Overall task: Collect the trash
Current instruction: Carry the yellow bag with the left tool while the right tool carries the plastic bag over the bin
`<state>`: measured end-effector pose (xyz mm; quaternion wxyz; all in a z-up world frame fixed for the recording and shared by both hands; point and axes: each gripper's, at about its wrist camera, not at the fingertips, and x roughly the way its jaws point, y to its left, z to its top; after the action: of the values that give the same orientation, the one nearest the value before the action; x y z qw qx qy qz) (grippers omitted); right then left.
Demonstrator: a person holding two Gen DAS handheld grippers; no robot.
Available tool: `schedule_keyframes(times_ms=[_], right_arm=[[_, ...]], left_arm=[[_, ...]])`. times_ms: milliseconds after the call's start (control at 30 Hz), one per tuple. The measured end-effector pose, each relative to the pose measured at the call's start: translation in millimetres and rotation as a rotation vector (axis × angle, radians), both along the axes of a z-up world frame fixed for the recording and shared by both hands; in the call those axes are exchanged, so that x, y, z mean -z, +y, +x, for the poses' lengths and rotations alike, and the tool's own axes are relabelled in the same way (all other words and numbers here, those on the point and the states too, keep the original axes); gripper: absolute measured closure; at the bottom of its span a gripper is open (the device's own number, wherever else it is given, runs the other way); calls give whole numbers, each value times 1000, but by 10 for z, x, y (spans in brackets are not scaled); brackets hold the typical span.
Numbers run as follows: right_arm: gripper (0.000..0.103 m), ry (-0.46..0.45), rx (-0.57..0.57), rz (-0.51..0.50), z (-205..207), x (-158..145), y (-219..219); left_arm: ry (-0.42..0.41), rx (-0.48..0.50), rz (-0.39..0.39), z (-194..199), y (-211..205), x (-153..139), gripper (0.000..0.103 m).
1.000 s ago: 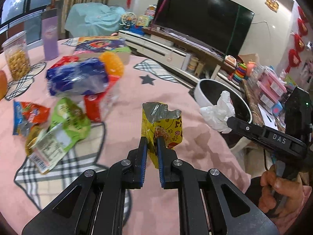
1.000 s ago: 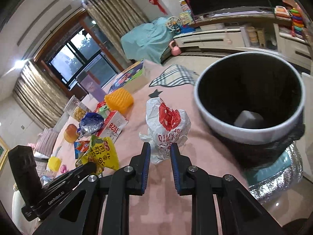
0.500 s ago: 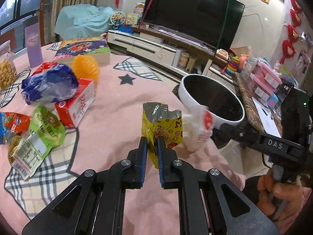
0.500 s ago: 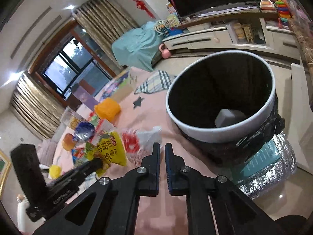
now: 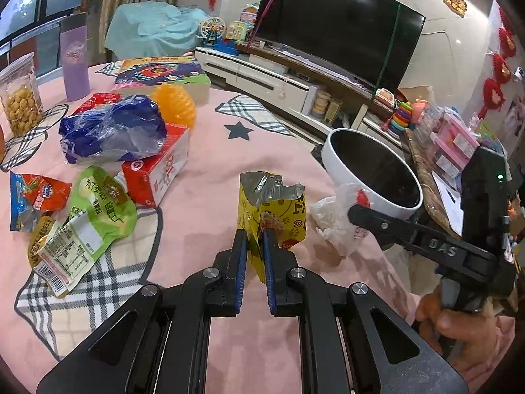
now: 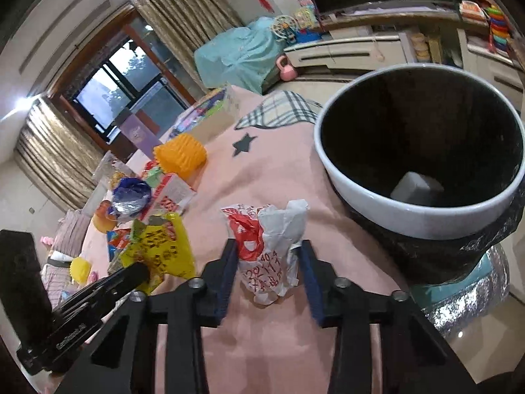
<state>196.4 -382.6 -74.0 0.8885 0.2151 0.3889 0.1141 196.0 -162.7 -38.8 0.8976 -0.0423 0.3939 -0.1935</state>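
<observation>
White bag [image 6: 269,249] between newly parted tongs [image 6: 268,264]

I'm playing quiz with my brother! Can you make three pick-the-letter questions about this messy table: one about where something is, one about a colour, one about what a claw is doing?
1. Where is the crumpled white bag with red print?
A. inside the bin
B. on the pink cloth, between the right claw's fingers
C. on the TV stand

2. What colour is the torn snack bag?
A. yellow
B. purple
C. black

3. What is the left claw doing?
A. hanging open
B. pinching the snack bag
C. holding the jar

Answers: 1 B, it lies on the cloth beside the bin. 2 A, yellow outside, silver inside. 3 B, its fingers squeeze the bag's lower edge.
</observation>
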Motion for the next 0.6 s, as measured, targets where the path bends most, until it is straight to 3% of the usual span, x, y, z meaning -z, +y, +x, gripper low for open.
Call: schedule_keyframes(times_ms=[400, 600], right_arm=[[71, -109, 83, -2, -229, -507, -440], [71, -112, 162, -15, -222, -569, -832]], left_arm=[[-36, 104, 8, 70, -489, -171, 94], [-68, 161, 19, 178, -848, -304, 94]])
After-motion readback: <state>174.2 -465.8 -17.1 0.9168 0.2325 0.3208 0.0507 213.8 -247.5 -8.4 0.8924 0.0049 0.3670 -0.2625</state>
